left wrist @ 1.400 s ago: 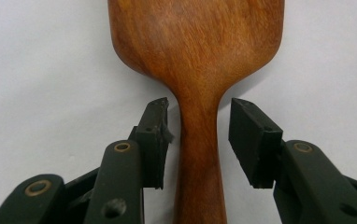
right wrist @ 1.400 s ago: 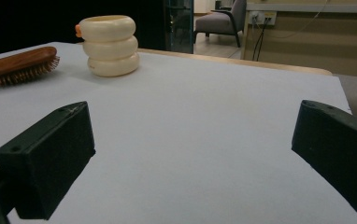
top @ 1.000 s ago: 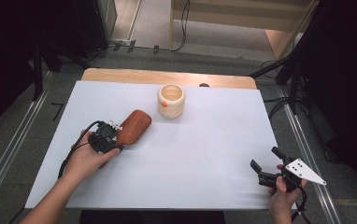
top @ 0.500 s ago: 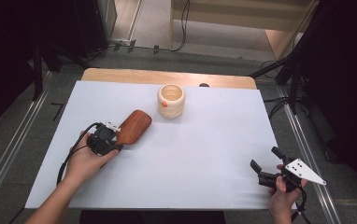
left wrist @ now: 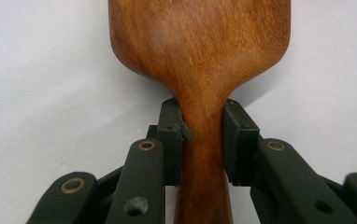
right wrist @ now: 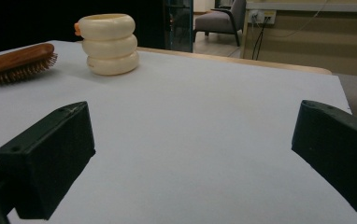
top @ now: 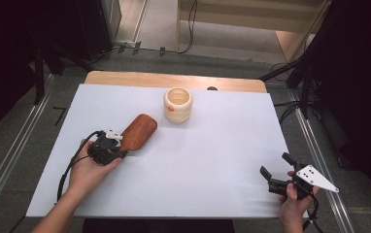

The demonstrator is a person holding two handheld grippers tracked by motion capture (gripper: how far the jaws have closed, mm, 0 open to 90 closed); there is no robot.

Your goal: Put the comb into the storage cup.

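Note:
A brown wooden hairbrush point(top: 139, 130) lies bristles down on the white table sheet point(top: 212, 145), left of centre. My left gripper point(top: 118, 148) is shut on its handle: in the left gripper view both pads press the narrow neck of the hairbrush point(left wrist: 203, 70), and the left gripper point(left wrist: 203, 140) points along it. My right gripper point(top: 277, 167) rests at the table's near right corner, open, with nothing between its jaws. From the right gripper point(right wrist: 190, 154) view the hairbrush point(right wrist: 17, 60) shows far left beside a cream ribbed cup point(right wrist: 107, 43).
The cream ribbed cup point(top: 177, 104) stands upright at the back middle, just right of the brush head. A wooden table edge point(top: 174, 80) runs behind the sheet. Metal rails point(top: 8, 160) flank the table on both sides.
The left hand has shifted slightly on the brush handle; the brush and the right gripper stay where they were.

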